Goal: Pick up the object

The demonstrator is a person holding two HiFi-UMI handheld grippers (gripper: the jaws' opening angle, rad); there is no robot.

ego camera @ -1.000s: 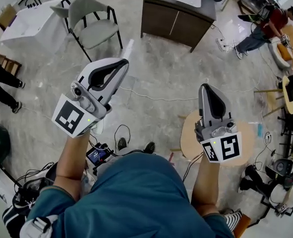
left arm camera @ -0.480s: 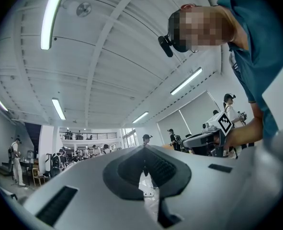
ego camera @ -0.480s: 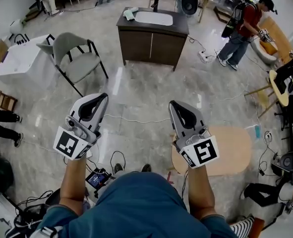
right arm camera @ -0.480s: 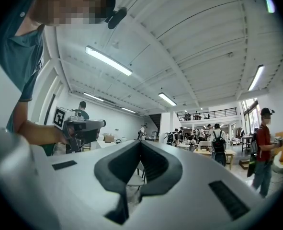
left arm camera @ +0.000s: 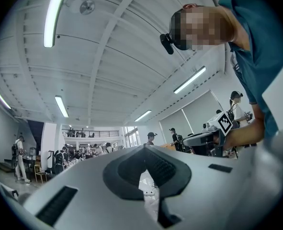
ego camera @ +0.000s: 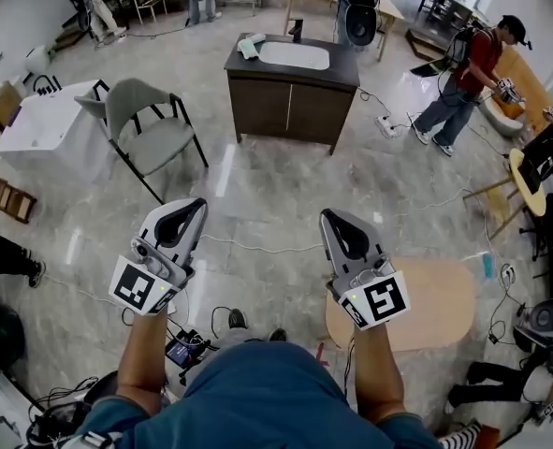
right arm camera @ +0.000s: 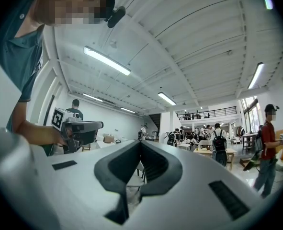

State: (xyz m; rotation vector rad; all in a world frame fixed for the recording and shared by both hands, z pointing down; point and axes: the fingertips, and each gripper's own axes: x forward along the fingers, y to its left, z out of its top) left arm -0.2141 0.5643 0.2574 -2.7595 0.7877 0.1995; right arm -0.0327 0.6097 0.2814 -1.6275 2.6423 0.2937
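I hold both grippers up at chest height over the marble floor, pointing forward. The left gripper (ego camera: 195,205) is shut with nothing between its jaws; its marker cube (ego camera: 143,288) faces up. The right gripper (ego camera: 329,215) is also shut and empty. In the left gripper view the left gripper (left arm camera: 143,148) has its tips meeting, and the right gripper (left arm camera: 209,139) shows beside it. The right gripper view shows the right gripper (right arm camera: 140,143) closed tip to tip, with the left gripper (right arm camera: 79,127) at its side. I cannot tell which thing here is the object to pick up.
A dark cabinet with a white sink (ego camera: 292,82) stands ahead, a small pale thing (ego camera: 249,49) on its top. A grey chair (ego camera: 151,135) and a white table (ego camera: 44,124) are at the left. A round wooden table (ego camera: 429,294) is close on the right. Cables cross the floor. A person (ego camera: 464,80) stands at the back right.
Both grippers have come lower and closer together, now side by side and level. The left one has straightened from its tilt. The view has swung toward the cabinet.
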